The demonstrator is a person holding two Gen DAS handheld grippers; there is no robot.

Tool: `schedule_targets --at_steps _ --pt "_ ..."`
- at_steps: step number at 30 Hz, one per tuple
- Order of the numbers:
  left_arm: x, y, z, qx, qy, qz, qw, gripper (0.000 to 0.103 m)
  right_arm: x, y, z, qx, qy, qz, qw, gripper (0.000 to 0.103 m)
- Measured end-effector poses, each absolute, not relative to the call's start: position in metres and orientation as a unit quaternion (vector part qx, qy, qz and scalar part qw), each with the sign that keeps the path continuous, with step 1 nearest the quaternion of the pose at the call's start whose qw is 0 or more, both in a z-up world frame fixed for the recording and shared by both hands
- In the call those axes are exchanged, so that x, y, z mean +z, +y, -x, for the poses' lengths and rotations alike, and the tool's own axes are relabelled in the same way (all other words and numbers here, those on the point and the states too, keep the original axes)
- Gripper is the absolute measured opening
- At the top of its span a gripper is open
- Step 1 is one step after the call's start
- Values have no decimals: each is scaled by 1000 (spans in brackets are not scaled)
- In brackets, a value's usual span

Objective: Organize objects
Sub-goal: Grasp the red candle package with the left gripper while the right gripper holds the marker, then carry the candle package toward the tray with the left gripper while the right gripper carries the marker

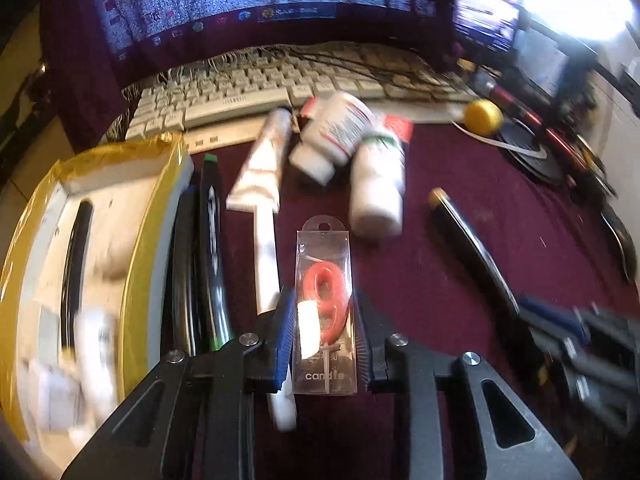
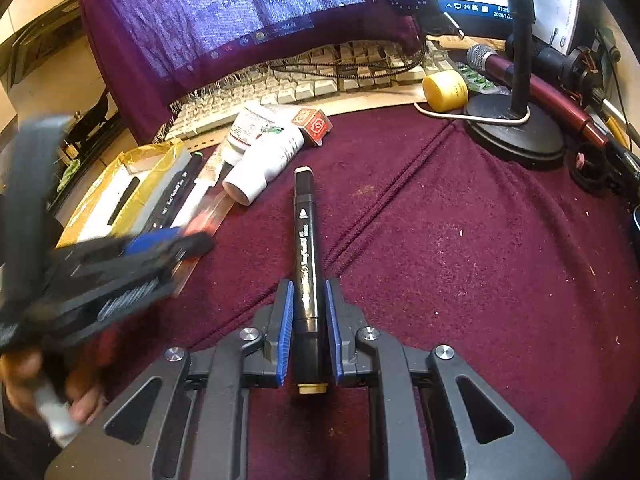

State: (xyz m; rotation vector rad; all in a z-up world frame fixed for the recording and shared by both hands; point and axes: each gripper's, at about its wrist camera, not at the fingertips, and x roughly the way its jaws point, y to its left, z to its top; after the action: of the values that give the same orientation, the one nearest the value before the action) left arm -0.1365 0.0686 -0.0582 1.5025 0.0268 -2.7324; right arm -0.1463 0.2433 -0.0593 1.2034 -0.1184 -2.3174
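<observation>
Left claw (image 1: 322, 336): released, blue pads either side of clear candle pack (image 1: 325, 312), a gap visible on each side; red number candle inside, pack flat on maroon-covered tabletop (image 1: 460, 216). Just left of the left pad: white tube (image 1: 262, 196), lying lengthwise, its lower end passing under the pad. Further left: two black markers (image 1: 200, 264) side by side against the edge of a yellow-taped box (image 1: 148, 216); a dark pen-like item inside the box, the rest blurred. Ahead of the claw: two white bottles (image 1: 376, 184) on their sides, touching, with a small red-and-white carton (image 1: 398, 128) behind them. Beyond those: beige keyboard (image 1: 256, 92), partly under a maroon cloth.

Right claw (image 2: 307, 332): released, pads flanking black marker (image 2: 306, 256) with a narrow gap on each side; contact on either pad not resolvable. Marker flat on tabletop, pointing straight ahead, beige-tipped cap between the pads' rear ends. Left of this claw: left claw, motion-blurred. Ahead-right: yellow cap (image 2: 445, 90), black stand base (image 2: 516, 136), microphone (image 2: 484, 60) beside it.
</observation>
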Motion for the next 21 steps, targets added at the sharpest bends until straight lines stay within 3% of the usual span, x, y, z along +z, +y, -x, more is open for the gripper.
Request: schedule_targets --at_steps 10,21 --pt "-54 77 136 -881 -4 -474 -5 24 -58 227 159 -854 -22 -448 264 15" --pt "-45 40 122 -867 127 -474 -84 24 -58 224 150 -852 -31 -451 264 14"
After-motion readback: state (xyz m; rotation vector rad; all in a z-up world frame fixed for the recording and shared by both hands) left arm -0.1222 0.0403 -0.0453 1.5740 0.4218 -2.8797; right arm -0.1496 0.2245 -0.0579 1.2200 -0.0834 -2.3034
